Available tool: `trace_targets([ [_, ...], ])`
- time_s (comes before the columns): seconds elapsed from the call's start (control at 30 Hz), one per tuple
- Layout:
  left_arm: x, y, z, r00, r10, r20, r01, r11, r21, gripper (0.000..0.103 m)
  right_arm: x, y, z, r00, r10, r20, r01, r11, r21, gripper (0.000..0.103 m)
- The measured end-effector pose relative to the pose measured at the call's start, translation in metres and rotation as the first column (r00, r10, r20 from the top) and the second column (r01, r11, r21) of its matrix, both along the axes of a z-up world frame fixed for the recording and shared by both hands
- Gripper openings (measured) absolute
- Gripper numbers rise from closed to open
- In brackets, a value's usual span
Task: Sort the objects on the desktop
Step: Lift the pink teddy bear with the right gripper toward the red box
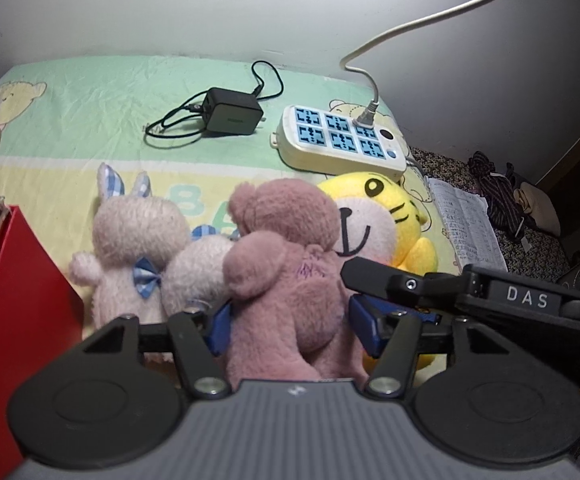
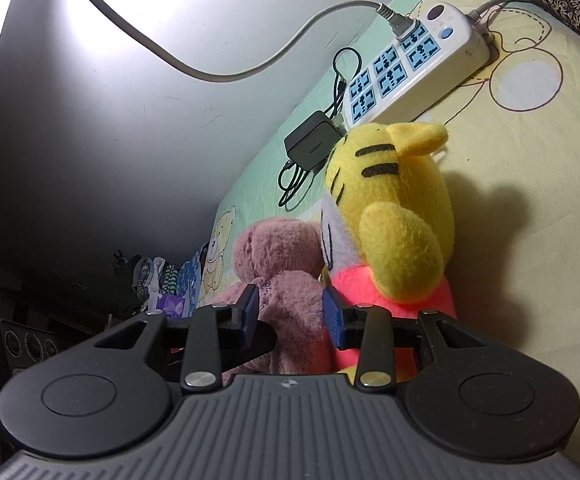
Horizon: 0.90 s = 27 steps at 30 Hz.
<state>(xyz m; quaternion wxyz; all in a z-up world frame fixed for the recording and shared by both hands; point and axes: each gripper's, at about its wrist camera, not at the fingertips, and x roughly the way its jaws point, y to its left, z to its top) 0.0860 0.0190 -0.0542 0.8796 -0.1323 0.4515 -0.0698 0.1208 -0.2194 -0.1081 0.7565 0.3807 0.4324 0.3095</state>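
A pink teddy bear (image 1: 285,232) sits upright on the bed sheet (image 1: 69,120), seen from behind. My left gripper (image 1: 292,328) is shut on its body, a blue pad pressed into the fur on each side. A yellow tiger plush (image 1: 378,208) in an orange shirt leans against the bear's right side. A pale rabbit plush (image 1: 129,240) with a blue bow sits to its left. In the right wrist view, my right gripper (image 2: 292,314) sits low between the bear (image 2: 273,256) and the tiger (image 2: 394,200). Pink fur shows between its pads, and whether they press on it is unclear.
A red box (image 1: 21,300) stands at the left edge. Behind the toys lie a black charger (image 1: 233,114) with a coiled cable and a white power strip (image 1: 342,140) with one plug in it. Printed papers (image 1: 466,220) lie at the right, and the wall closes the far side.
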Motion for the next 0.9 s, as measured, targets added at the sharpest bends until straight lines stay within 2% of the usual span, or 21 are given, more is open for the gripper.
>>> trace_targets([
  [0.2, -0.032, 0.007, -0.006, 1.0, -0.006, -0.004, 0.005, 1.0, -0.022, 0.059, -0.022, -0.007, -0.001, 0.998, 0.035, -0.047, -0.034, 0.999, 0.026, 0.039],
  [0.37, -0.037, 0.015, -0.022, 0.999, 0.003, -0.042, -0.006, 0.998, -0.061, 0.057, -0.033, -0.005, 0.005, 0.998, 0.06, -0.003, -0.06, 0.998, -0.031, 0.039],
  [0.5, -0.035, 0.009, -0.022, 1.0, -0.006, -0.016, 0.005, 0.999, -0.042, 0.055, -0.026, -0.003, 0.007, 0.998, 0.048, 0.035, -0.046, 0.996, -0.074, 0.038],
  [0.6, -0.034, 0.007, -0.021, 1.0, -0.007, -0.009, 0.006, 0.999, -0.033, 0.053, -0.026, 0.008, 0.007, 0.995, 0.091, 0.031, -0.088, 0.992, -0.091, 0.042],
  [0.73, -0.043, 0.005, -0.014, 0.999, -0.027, 0.016, 0.028, 0.999, -0.036, 0.053, -0.035, 0.021, 0.014, 0.989, 0.125, 0.074, -0.11, 0.979, -0.172, 0.044],
  [0.9, -0.057, 0.0, -0.002, 0.997, -0.056, 0.05, 0.058, 0.997, -0.044, 0.052, -0.043, 0.016, 0.018, 0.99, 0.123, 0.07, -0.112, 0.984, -0.14, 0.042],
])
